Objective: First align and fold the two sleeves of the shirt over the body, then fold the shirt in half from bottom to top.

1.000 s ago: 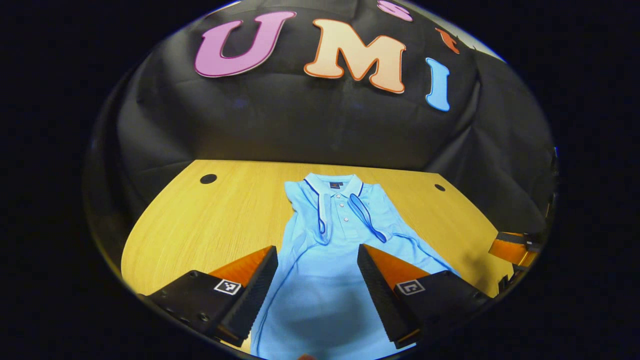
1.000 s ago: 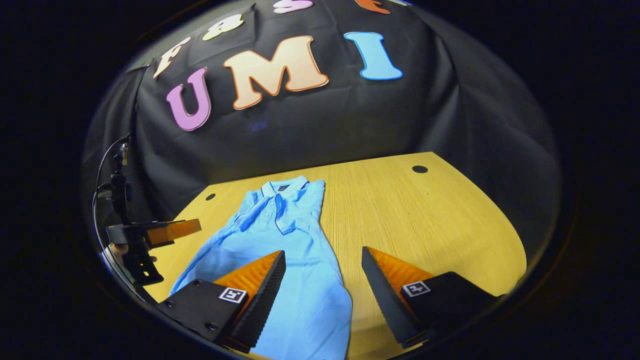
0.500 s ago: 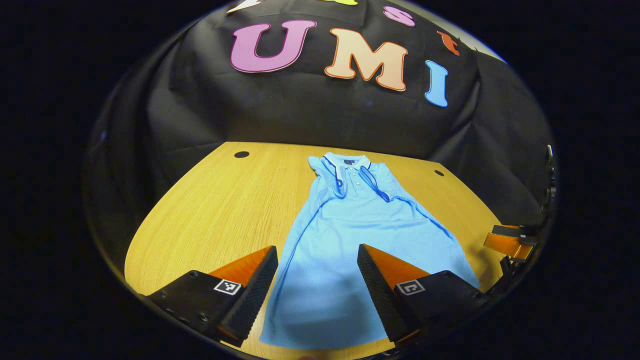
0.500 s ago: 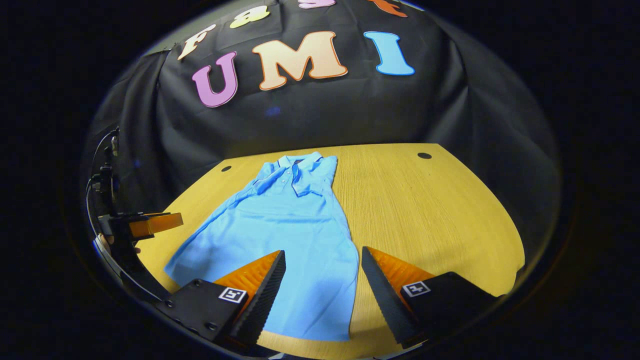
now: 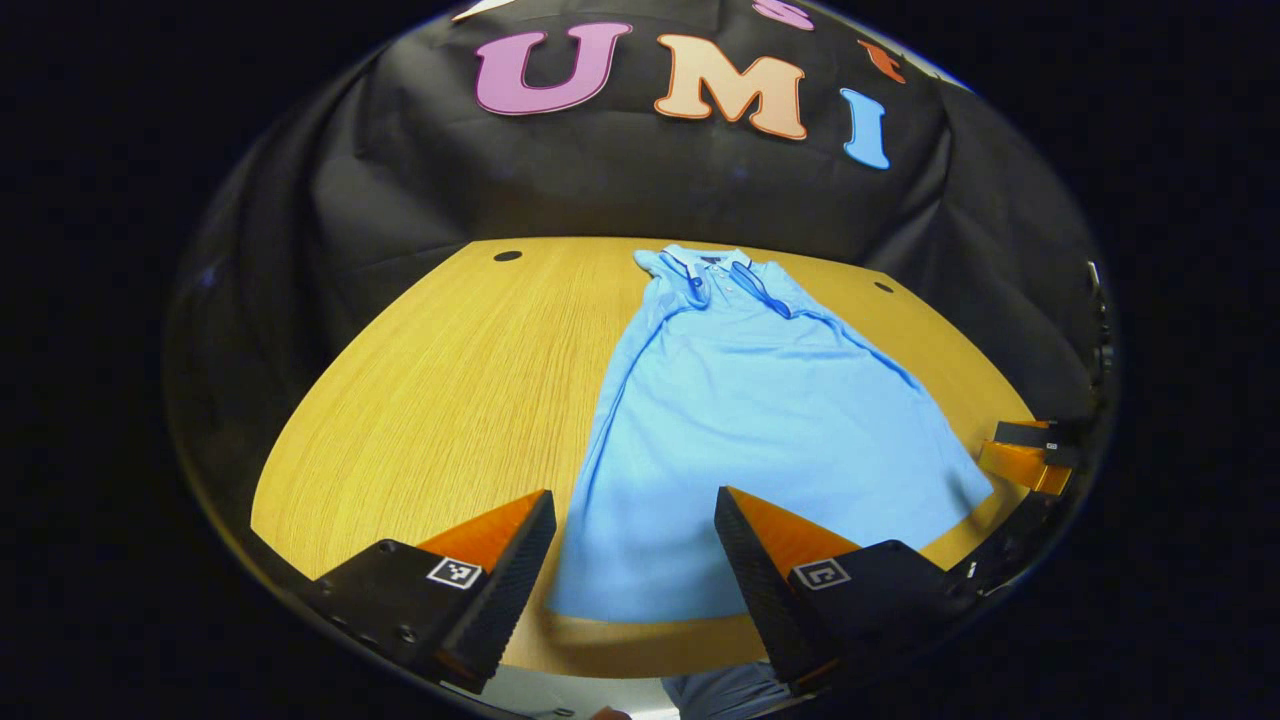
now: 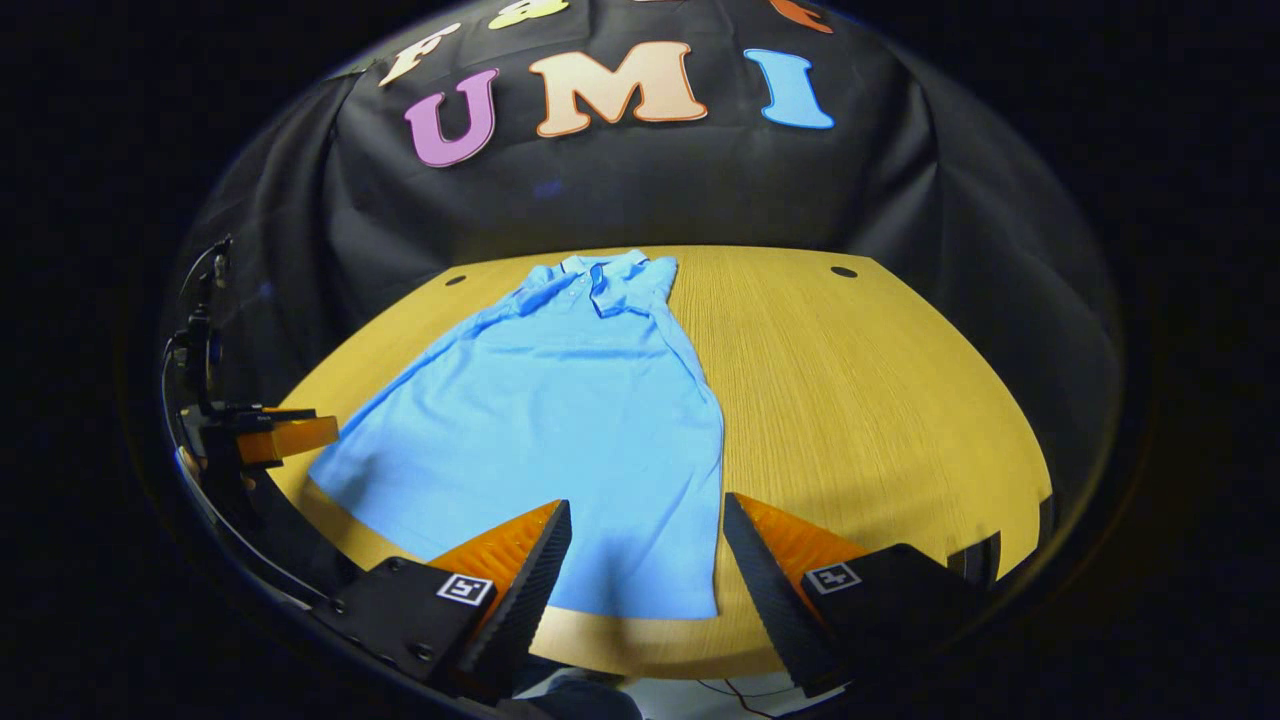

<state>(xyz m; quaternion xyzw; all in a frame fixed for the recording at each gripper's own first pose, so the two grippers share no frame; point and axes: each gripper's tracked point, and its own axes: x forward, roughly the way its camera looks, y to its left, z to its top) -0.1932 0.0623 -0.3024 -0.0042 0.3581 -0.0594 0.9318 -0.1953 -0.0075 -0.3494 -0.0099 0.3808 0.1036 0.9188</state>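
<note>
The shirt (image 5: 760,420) is soft, smooth cloth and not shiny. The surface (image 5: 450,390) is wood with fine lines, a bit shiny.

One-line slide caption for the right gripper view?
Open right tongs above the hem of a blue polo shirt lying flat on the wooden table.

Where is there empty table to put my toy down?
Bare wood on the table lies on both sides of the blue shirt: a wide patch in the left gripper view, another in the right gripper view. The shirt covers the middle; only a thin strip runs below its hem.
</note>
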